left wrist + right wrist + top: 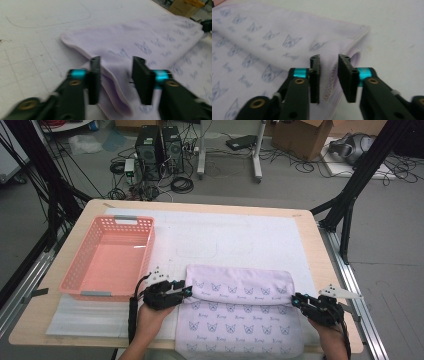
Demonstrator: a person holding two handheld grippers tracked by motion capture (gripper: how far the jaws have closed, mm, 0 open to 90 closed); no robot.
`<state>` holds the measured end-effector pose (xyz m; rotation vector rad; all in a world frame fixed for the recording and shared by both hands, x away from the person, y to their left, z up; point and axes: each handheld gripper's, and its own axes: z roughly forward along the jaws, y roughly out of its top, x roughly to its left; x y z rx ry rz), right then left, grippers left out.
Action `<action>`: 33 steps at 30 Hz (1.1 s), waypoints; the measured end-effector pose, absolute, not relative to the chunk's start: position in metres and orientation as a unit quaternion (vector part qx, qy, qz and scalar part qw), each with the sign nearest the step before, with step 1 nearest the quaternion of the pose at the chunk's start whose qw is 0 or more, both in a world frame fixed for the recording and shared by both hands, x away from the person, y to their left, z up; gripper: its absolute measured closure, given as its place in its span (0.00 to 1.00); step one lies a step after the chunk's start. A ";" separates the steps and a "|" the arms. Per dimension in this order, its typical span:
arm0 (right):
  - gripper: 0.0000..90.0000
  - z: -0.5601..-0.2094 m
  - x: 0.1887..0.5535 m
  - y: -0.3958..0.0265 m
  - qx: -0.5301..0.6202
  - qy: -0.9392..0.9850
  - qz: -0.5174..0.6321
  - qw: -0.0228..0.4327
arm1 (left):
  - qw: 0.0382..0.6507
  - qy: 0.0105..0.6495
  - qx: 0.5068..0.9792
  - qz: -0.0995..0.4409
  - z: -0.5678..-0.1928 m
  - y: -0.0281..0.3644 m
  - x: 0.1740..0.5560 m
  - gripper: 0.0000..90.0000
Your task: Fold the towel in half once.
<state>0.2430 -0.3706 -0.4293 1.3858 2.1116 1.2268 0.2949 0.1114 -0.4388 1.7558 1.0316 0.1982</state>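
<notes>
Towel [240, 312]: soft matt lilac cloth, ribbed weave, printed, stitched hem. Basket [80, 270]: glossy pink perforated plastic. Table [312, 250]: pale wood edge; mat [240, 237]: white matt foam. Gripper pads [348, 77]: black ridged rubber.

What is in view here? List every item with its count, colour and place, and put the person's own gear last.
cloth: one, pale lilac with small blue prints, near edge of the table, far part folded over.
basket: one, pink plastic, on the table left of the cloth.
mat: one, white, covering most of the table top.
table: one, light wood.
computer towers: two, black, on the floor beyond the table.
cardboard box: one, brown, on the floor at far right.
left gripper: one, black, at the fold's left end, jaws apart around the cloth edge.
right gripper: one, black, at the fold's right end, jaws apart around the cloth edge.
</notes>
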 end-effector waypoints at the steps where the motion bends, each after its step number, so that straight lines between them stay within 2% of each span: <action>1: 0.71 -0.427 0.249 -0.370 0.493 0.740 0.427 0.167 | 0.520 0.441 0.727 0.085 -0.438 0.111 0.301 0.51; 3: 0.68 -0.423 0.262 -0.368 0.499 0.740 0.418 0.171 | 0.505 0.448 0.732 0.085 -0.438 0.107 0.312 0.47; 8: 0.60 -0.414 0.290 -0.365 0.521 0.731 0.398 0.189 | 0.480 0.461 0.739 0.100 -0.436 0.099 0.333 0.47; 13: 0.57 -0.409 0.310 -0.365 0.540 0.718 0.400 0.179 | 0.446 0.472 0.755 0.088 -0.439 0.090 0.351 0.49; 16: 0.57 -0.416 0.325 -0.356 0.549 0.740 0.352 0.166 | 0.437 0.474 0.760 0.081 -0.444 0.085 0.355 0.53; 19: 0.63 -0.425 0.334 -0.348 0.546 0.753 0.332 0.159 | 0.430 0.464 0.770 0.086 -0.446 0.081 0.354 0.59; 22: 0.70 -0.432 0.338 -0.344 0.545 0.765 0.305 0.160 | 0.427 0.455 0.776 0.093 -0.448 0.079 0.354 0.75; 24: 0.77 -0.433 0.338 -0.344 0.545 0.764 0.303 0.167 | 0.425 0.454 0.778 0.092 -0.448 0.081 0.355 0.90; 27: 0.97 -0.434 0.337 -0.347 0.538 0.770 0.298 0.169 | 0.429 0.455 0.774 0.099 -0.448 0.082 0.354 0.94; 33: 0.98 -0.429 0.327 -0.357 0.525 0.763 0.332 0.179 | 0.475 0.446 0.751 0.104 -0.433 0.091 0.346 0.94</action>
